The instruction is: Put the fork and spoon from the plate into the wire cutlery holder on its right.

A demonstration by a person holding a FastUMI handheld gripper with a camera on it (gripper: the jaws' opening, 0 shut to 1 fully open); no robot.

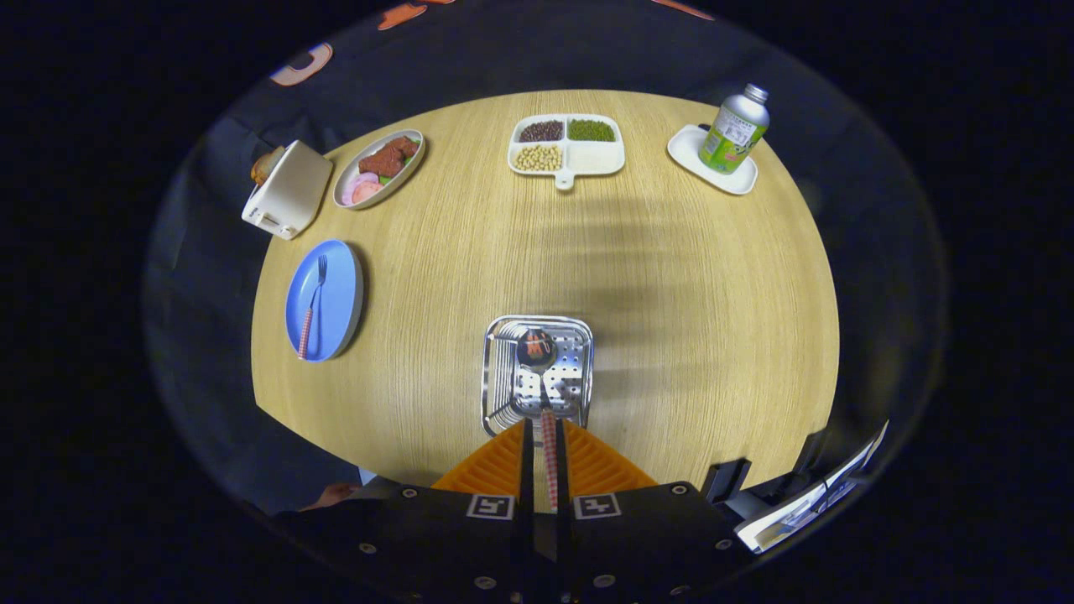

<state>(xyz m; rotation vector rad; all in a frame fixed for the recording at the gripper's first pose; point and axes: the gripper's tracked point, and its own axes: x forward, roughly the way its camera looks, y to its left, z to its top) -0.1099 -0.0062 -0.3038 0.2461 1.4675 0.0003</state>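
So the claw (550, 457) was pinched nearly closed on the spoon (537, 348), both fingers pressing the checked handle from either side, with the bowl end hanging down over the wire cutlery holder (538, 375) just ahead of the fingers. Couldn't tell if the bowl had touched the perforated bottom or was a bit above it.

The fork (310, 306) lay on the blue plate (336, 294), well off to the left of the holder on the counter (688, 319), tines pointing away and the checked handle reaching toward the plate's near rim.

My take on handling: both pieces looked light and stiff, so weight wasn't the issue. The polished metal ends would probably be slick, while the patterned handles looked like the better place to grab, somewhere around the middle so the thing wouldn't swing. The fork sat flat on a smooth plate, so I'd guess it could skate sideways when pinched, and the handle near the rim seemed the easiest spot to get 2 fingers around.
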